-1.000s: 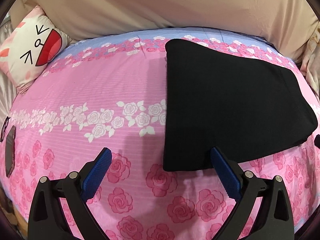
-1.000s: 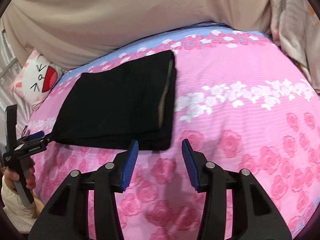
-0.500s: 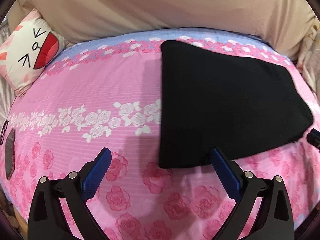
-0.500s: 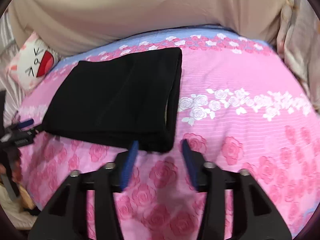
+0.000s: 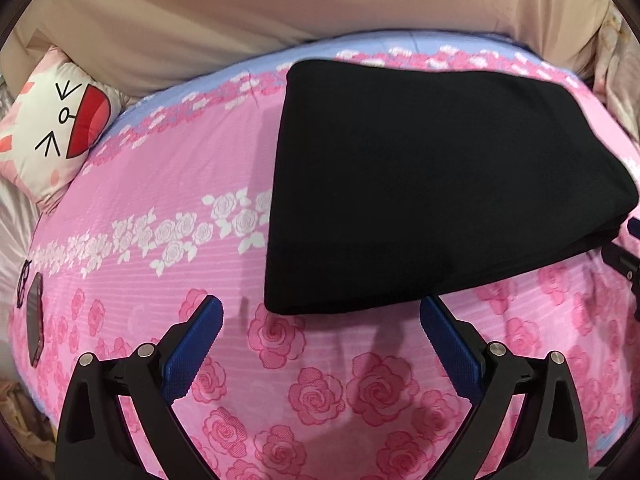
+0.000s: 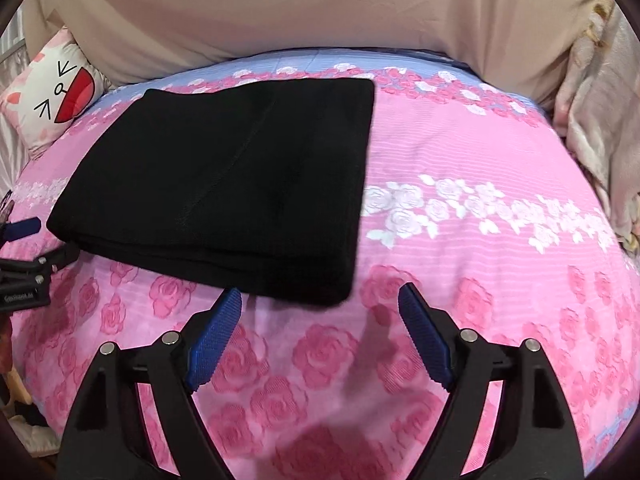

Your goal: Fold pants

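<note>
Black pants [image 5: 436, 184] lay folded into a thick, flat rectangle on the bed [image 5: 168, 184], over a pink bedspread printed with roses. Stacked layers showed along the near edge in the right wrist view [image 6: 224, 184]. The bundle sat toward the far half of the bed, its far edge close to the blue band of the spread.

Left tongs [image 5: 320, 320] stood spread wide, nothing between the blue pads [image 5: 196, 344]. They hovered just short of the near edge of the pants, the right-hand pad close to that edge but apart from it.

Right tongs [image 6: 320, 308] were opening, also with nothing between them. The near right corner of the pants lay just ahead of the gap; the left pad [image 6: 214, 340] sat very near the hem (contact could not be told, that corner was blurred).

Each pair of tongs showed at the margin of the other's view, flanking the bundle at its left and right ends.

A cartoon-face cushion [image 5: 48, 132] rested at the far left corner of the bed. A beige cover [image 5: 304, 4] rose behind the bed. A dark flat object [image 5: 35, 328] lay at the left edge, too distorted to identify. Pale crumpled fabric [image 6: 600, 120] sat off the right side.
</note>
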A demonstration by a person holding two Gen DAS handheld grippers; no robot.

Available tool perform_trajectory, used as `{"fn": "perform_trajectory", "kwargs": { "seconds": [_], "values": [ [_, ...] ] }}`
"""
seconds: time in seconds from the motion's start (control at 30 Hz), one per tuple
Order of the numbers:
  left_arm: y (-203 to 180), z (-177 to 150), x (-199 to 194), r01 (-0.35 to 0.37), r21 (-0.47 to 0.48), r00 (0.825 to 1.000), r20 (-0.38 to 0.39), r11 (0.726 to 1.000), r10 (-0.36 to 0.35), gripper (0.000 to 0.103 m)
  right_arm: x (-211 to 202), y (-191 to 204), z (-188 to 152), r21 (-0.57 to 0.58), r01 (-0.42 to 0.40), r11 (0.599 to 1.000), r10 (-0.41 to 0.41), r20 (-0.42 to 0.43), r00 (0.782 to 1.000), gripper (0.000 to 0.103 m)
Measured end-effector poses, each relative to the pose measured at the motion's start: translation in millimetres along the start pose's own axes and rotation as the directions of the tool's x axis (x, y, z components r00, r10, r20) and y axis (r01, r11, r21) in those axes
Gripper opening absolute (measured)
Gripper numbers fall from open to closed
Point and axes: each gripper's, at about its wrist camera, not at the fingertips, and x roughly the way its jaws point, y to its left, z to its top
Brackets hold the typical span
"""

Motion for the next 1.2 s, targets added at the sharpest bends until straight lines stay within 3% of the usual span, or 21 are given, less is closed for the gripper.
{"fn": "perform_trajectory", "kwargs": {
  "seconds": [0.33,0.43,0.53,0.63,0.67,0.7,0.8,0.87,1.0,1.13,1.2],
  "values": [
    [6.0,2.9,18.2,-0.017,-0.008,1.000,-0.023,1.000,0.017,0.098,18.6,4.9,13.1,0.014,-0.044,0.999,0.044,-0.001,0.999,0.078],
    [6.3,7.5,20.4,-0.016,-0.012,1.000,-0.018,1.000,0.015,0.098,22.1,1.9,17.5,0.035,-0.085,0.996,0.085,0.004,0.996,0.067],
    [5.9,14.3,19.5,-0.006,-0.009,1.000,-0.001,1.000,0.006,0.096,25.2,0.3,23.1,0.056,-0.111,0.992,0.110,0.011,0.994,0.062],
    [2.7,20.8,19.0,0.039,-0.002,0.999,0.011,0.999,-0.039,0.073,23.8,0.7,27.0,0.072,-0.135,0.988,0.133,0.026,0.991,0.045],
    [1.2,23.4,20.0,0.092,-0.005,0.996,0.004,0.996,-0.092,0.056,22.0,1.7,28.2,0.072,-0.138,0.988,0.136,0.030,0.990,0.038],
    [-0.5,24.5,19.8,0.106,-0.008,0.994,-0.002,0.994,-0.106,0.047,18.8,2.5,30.2,0.073,-0.144,0.987,0.142,0.035,0.989,0.034],
    [-3.6,25.6,7.9,0.100,0.004,0.995,0.024,0.995,-0.100,0.027,6.1,-2.7,34.0,0.099,-0.190,0.977,0.184,0.062,0.981,0.027],
    [1.1,23.2,-2.9,0.129,-0.001,0.991,0.034,0.992,-0.129,0.021,-4.3,-8.9,33.6,0.117,-0.224,0.967,0.216,0.078,0.973,0.025],
    [5.6,8.2,-27.6,0.201,0.005,0.979,0.027,0.980,-0.201,0.019,-29.8,-21.4,20.9,0.132,-0.271,0.954,0.261,0.082,0.962,0.025],
    [-7.8,-20.9,-55.2,0.246,0.059,0.969,-0.001,0.967,-0.247,0.020,-48.8,-31.6,-5.6,0.146,-0.266,0.953,0.262,0.049,0.964,0.025],
    [-19.1,-36.5,-53.5,0.243,0.089,0.970,-0.039,0.966,-0.241,0.023,-41.8,-36.2,-21.8,0.139,-0.227,0.964,0.229,0.004,0.973,0.031]
  ]
}}
